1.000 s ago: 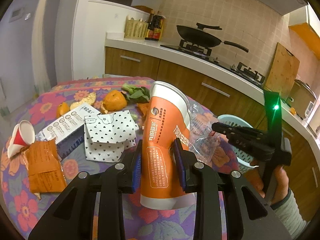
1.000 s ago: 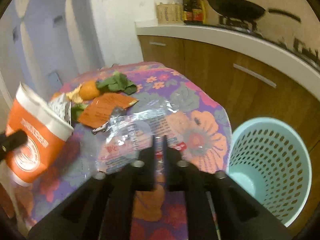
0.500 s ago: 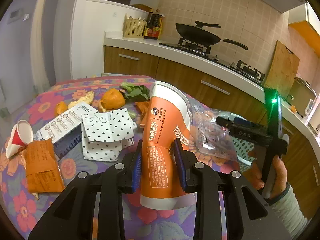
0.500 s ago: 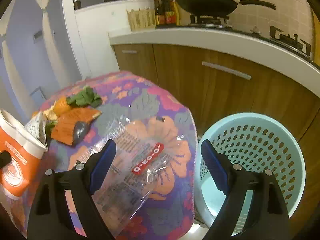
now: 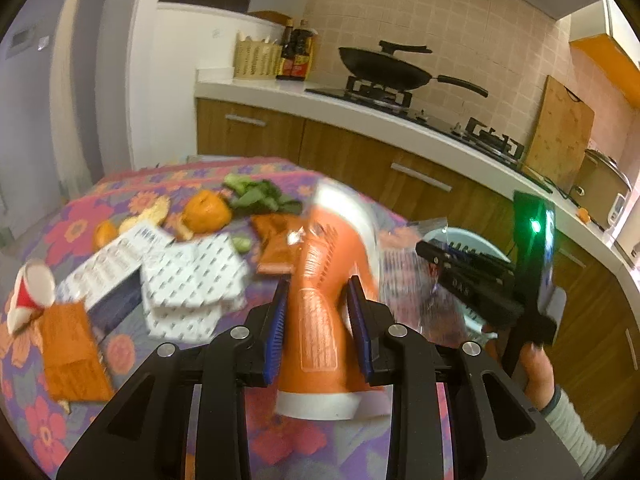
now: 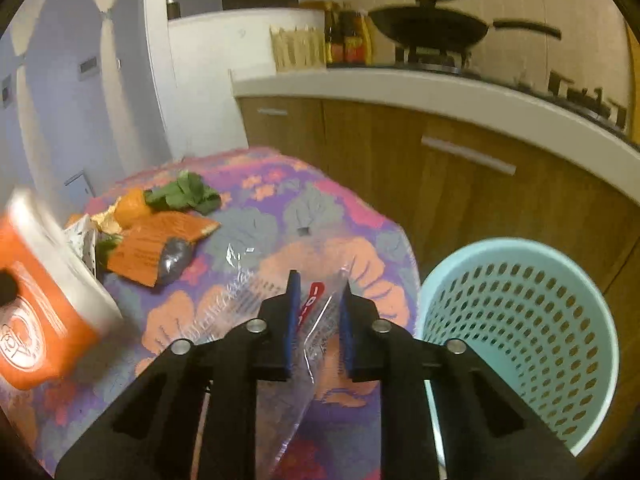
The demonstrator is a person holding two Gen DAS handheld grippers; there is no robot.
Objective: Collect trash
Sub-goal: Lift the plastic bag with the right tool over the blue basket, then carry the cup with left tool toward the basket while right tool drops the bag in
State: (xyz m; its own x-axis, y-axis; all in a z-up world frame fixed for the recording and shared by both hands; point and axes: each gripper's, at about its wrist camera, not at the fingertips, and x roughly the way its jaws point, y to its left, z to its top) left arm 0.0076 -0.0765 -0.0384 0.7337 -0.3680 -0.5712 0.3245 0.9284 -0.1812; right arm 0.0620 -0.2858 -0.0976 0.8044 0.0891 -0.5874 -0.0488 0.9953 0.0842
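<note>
Orange with a white rim, the tall paper cup (image 5: 326,280) is clamped in the left gripper (image 5: 318,322); its blue pads press so hard that the cup wall is pinched in between them. The cup leans over the table with the purple floral cloth (image 6: 320,216).

Between the blue pads of the right gripper (image 6: 318,320), whose jaws have just been closing, hangs a clear plastic bag with a red label (image 6: 316,320). The jaws stand narrow with a gap; whether the pads already press on the film I cannot tell. A light blue perforated plastic basket (image 6: 520,340) stands on the floor just beside the table edge, to the right of that gripper.

Other litter lies on the cloth: a torn orange foil packet (image 6: 156,244), an orange peel (image 5: 208,210) beside green leaves (image 5: 256,198), white paper bags with small dark dots (image 5: 188,280), a white printed carton (image 5: 116,254), a flat brown-orange sachet (image 5: 74,350) and a crushed red-and-white paper cup (image 5: 32,294).
</note>
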